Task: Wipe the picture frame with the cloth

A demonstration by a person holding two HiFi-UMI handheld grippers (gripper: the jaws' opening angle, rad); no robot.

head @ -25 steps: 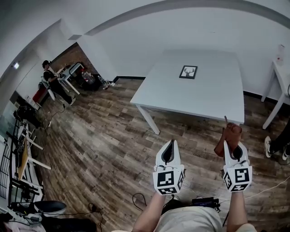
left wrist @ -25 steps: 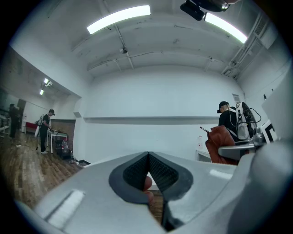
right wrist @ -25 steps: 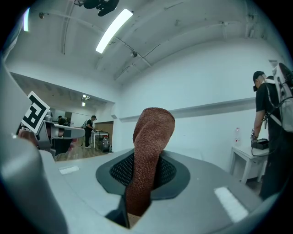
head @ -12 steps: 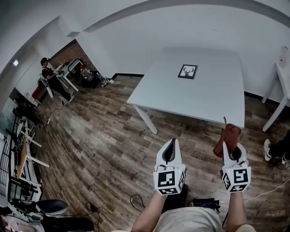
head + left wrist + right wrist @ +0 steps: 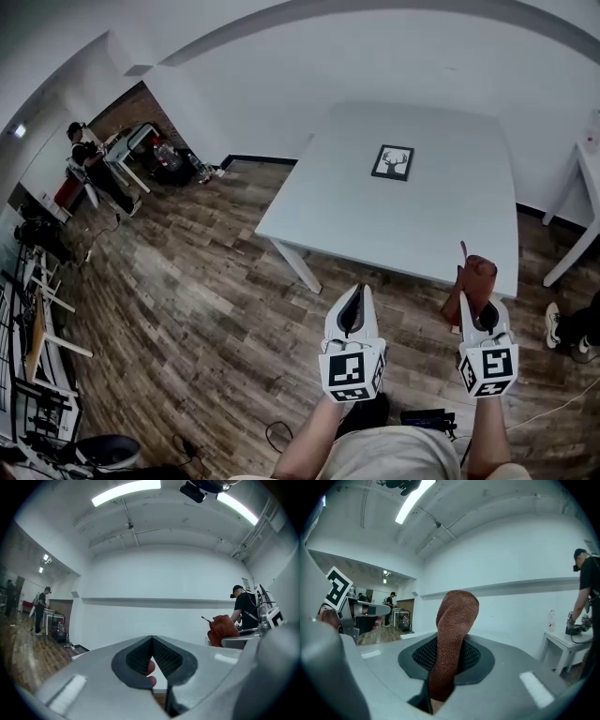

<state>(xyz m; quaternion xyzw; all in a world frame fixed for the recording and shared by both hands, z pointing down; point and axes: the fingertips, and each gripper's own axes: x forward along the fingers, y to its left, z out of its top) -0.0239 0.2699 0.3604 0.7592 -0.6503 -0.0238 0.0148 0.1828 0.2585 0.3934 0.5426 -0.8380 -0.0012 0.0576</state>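
Head view: both grippers held over the wood floor, short of the white table (image 5: 356, 225). Picture frame (image 5: 393, 162) lies flat on the tabletop, toward the far side, at about 12 o'clock from the grippers and well apart from both. No contact with it yet.

Right gripper (image 5: 473, 302): jaws pinched on the rust-brown cloth (image 5: 472, 279), which stands up past the tips. Right gripper view confirms this, with a folded band of cloth (image 5: 452, 630) clamped between the dark pads and its top flopping toward 12 o'clock.

Left gripper (image 5: 353, 291): jaws pressed together at the tips and gripping no object. In the left gripper view, a small pink shape shows in the gap behind the tips. Cannot tell what it is.

Step in hand, as I judge it: the approach. Cloth is secured and wiping has not begun.

Next move calls for carrying the right gripper forward over the near table edge toward 12 o'clock and lowering the cloth onto the frame. The left gripper could steady the frame at its edge, since a light frame may slide under a wipe.
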